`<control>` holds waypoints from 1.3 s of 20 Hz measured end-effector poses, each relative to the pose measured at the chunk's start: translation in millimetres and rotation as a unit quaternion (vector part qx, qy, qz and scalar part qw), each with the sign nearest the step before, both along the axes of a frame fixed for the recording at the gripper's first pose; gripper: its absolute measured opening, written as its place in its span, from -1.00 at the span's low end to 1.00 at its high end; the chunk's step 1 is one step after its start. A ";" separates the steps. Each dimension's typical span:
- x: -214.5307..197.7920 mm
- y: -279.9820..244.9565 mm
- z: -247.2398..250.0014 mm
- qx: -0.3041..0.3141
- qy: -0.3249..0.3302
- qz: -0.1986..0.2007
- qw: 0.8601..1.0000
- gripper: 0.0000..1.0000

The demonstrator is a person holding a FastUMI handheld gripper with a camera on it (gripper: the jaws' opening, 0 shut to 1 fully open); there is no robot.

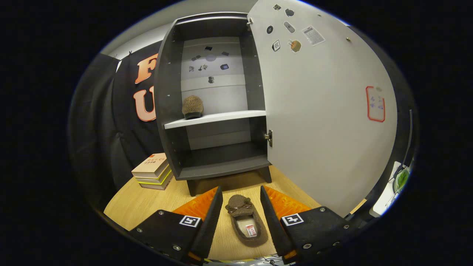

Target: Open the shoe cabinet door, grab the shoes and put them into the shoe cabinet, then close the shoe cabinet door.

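Observation:
The dark shoe cabinet (168, 111) stands on the wooden table ahead of me, its pale door (321, 111) swung wide open to the right. One brown fuzzy shoe (192, 107) rests on the left end of the white middle shelf (221, 118). A second brown shoe (245, 220) with a small bow lies on the table between my fingers, toe towards the cabinet. My gripper (242, 195) is open, its fingers (212, 218) straddling the shoe without touching it.
A stack of books (153, 171) sits on the table left of the cabinet base. The open door fills the right side. The cabinet's lower shelf (225, 166) is bare. A table edge with a green object (401, 179) shows beyond the door.

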State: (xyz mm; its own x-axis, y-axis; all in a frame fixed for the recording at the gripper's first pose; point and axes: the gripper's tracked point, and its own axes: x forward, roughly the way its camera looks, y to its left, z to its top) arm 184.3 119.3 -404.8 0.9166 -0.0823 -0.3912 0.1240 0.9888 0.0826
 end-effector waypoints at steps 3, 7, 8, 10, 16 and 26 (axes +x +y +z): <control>5.0 12.4 -28.7 0.003 0.015 0.019 1.000 0.47; 14.2 23.0 -69.9 -0.004 0.040 0.035 0.999 0.47; 15.0 25.4 -78.8 -0.004 0.044 0.038 0.998 0.47; 17.3 27.7 -93.1 -0.005 0.049 0.039 0.998 0.47; 21.5 35.0 -143.9 0.006 0.086 0.043 0.995 0.47; 63.5 35.3 -183.8 -0.001 0.106 0.046 0.993 0.29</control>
